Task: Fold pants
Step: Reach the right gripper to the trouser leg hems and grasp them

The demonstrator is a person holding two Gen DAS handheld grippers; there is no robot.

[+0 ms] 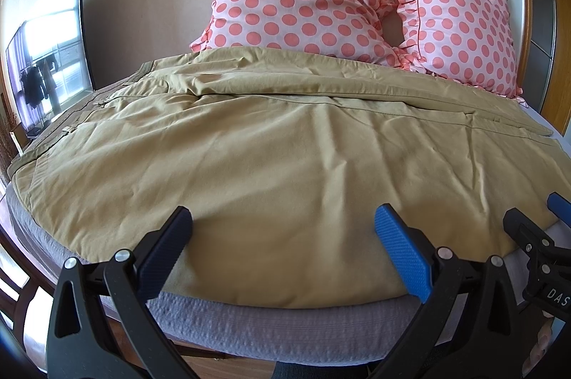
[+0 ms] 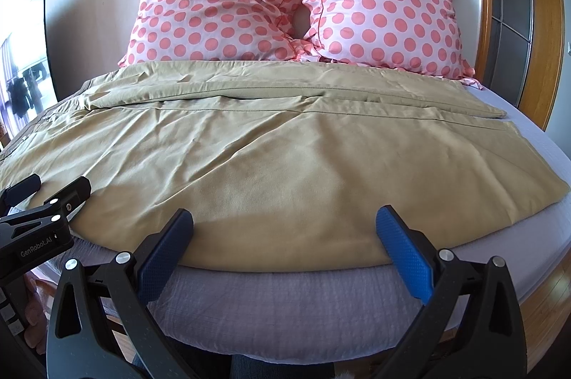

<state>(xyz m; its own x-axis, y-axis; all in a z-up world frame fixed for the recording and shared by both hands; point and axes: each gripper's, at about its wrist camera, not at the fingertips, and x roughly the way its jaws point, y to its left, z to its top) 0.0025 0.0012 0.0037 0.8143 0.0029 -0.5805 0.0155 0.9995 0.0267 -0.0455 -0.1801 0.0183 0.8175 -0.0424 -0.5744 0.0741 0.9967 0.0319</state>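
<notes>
Tan pants [image 1: 271,150] lie spread flat across the bed, waistband at the left, leg ends at the right; they also show in the right wrist view [image 2: 271,150]. My left gripper [image 1: 283,222] is open and empty, hovering over the near edge of the pants. My right gripper [image 2: 284,222] is open and empty over the near edge further right. The right gripper's tips [image 1: 535,218] show at the right edge of the left wrist view; the left gripper's tips [image 2: 50,188] show at the left of the right wrist view.
The bed has a grey-lilac sheet [image 2: 292,304]. Two pink polka-dot pillows [image 2: 221,0] [image 2: 385,4] lean against the wall behind the pants. A TV screen [image 1: 50,54] stands at the left. A wooden door frame [image 2: 499,4] is at the right.
</notes>
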